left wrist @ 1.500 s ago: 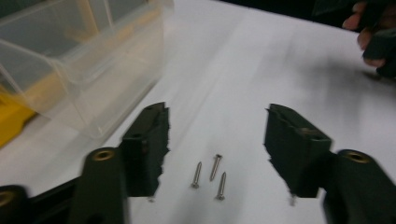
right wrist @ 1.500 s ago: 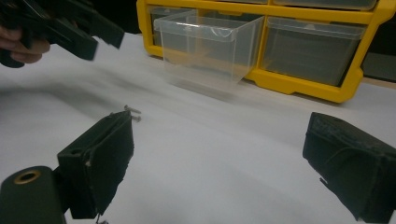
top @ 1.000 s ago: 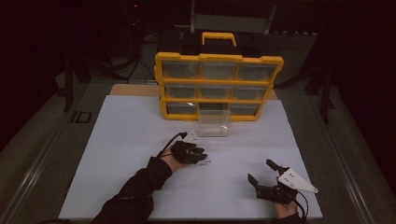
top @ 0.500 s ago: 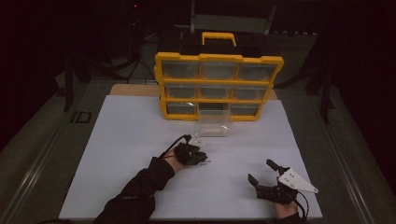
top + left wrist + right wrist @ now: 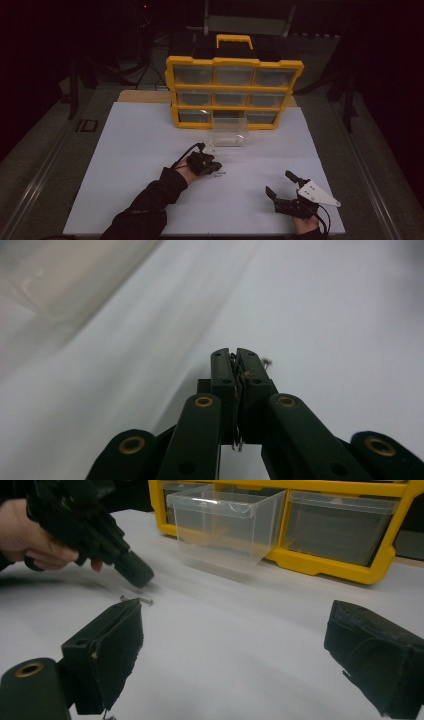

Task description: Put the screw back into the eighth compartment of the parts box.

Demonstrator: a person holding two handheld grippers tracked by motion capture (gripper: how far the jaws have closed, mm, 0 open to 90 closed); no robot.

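Note:
My left gripper rests low on the white sheet, in front of a clear plastic drawer that stands out of the yellow organiser. Its jaws have just been closing and now stand together, and in the left gripper view a thin brownish screw is pinched between the pads. From the right gripper view, the left gripper points down at the sheet, with small loose screws lying just beside its tip. My right gripper lies at the near right of the sheet, open with nothing between its fingers.
The organiser has three rows of clear drawers and a black-and-yellow handle on top; its bottom middle slot is vacant. The white sheet covers the table, and dark floor and stands surround it.
The left hand has shifted slightly toward the near side and settled on the sheet. The right gripper has not moved.

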